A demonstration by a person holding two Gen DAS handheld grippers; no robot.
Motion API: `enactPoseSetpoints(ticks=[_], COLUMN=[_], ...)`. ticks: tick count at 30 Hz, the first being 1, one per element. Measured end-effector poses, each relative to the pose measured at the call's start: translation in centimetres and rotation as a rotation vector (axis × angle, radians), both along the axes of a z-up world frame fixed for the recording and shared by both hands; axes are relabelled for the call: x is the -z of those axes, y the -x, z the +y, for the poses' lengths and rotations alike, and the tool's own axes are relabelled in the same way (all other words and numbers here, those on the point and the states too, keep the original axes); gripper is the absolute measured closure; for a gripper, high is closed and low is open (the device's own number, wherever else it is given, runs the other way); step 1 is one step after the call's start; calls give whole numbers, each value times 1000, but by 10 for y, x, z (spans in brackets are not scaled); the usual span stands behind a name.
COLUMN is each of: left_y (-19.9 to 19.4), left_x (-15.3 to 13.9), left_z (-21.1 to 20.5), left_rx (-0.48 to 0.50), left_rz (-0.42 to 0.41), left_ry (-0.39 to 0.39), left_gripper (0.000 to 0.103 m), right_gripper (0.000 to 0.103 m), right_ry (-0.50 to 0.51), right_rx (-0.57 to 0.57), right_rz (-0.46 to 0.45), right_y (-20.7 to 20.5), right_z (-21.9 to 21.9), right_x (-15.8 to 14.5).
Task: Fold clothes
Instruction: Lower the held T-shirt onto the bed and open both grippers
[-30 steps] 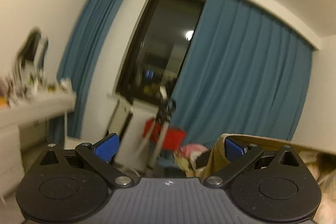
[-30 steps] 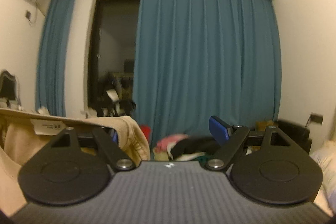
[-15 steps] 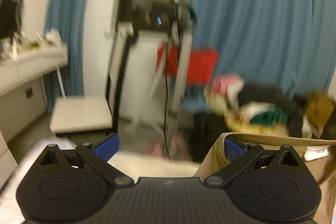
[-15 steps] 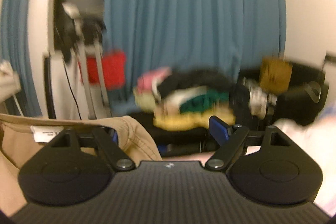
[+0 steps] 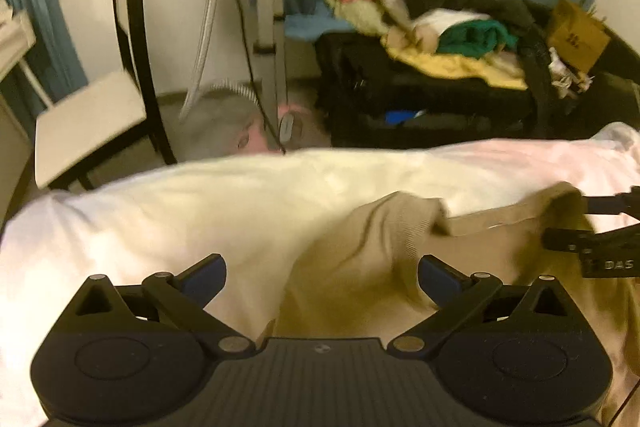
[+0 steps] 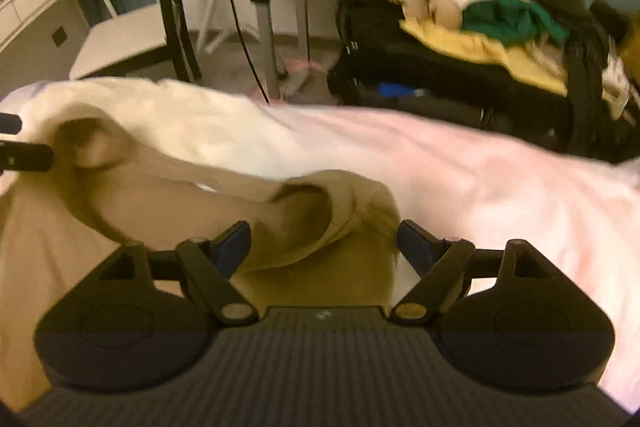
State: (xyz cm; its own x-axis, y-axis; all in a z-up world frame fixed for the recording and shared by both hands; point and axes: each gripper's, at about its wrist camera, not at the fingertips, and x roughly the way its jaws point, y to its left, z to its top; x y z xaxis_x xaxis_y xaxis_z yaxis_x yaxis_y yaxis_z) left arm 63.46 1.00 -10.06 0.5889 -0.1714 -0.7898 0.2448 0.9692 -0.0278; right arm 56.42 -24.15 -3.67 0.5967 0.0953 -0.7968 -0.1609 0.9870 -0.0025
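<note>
Lying across the pale bedsheet (image 5: 168, 211) near its far edge, the beige garment (image 5: 360, 267) bunches into a ribbed fold between the blue pads of the left gripper (image 5: 322, 273), whose jaws stand wide apart and released, pressing nothing. The right gripper (image 6: 324, 243) is likewise spread, a curled fold of the cloth (blurred) between its fingers but ungripped. Beyond the bed sits a black suitcase (image 6: 400, 67) heaped with a clothes pile (image 6: 480, 3).
</note>
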Motion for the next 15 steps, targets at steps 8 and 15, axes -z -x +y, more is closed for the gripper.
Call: enactPoseSetpoints(ticks=[8,15], left_y=[118,294], left_x=[-54,-99], left_z=[16,44], left_rx=[-52,-118], left_rz=[-240,-387], left_ry=[63,162], left_gripper=[0,0], right_gripper=[21,21], right_ry=[-100,-244], right_rx=[156,269], right_rz=[-275,-423], right_y=[102,266], right_z=[11,22], right_x=[-49,-88])
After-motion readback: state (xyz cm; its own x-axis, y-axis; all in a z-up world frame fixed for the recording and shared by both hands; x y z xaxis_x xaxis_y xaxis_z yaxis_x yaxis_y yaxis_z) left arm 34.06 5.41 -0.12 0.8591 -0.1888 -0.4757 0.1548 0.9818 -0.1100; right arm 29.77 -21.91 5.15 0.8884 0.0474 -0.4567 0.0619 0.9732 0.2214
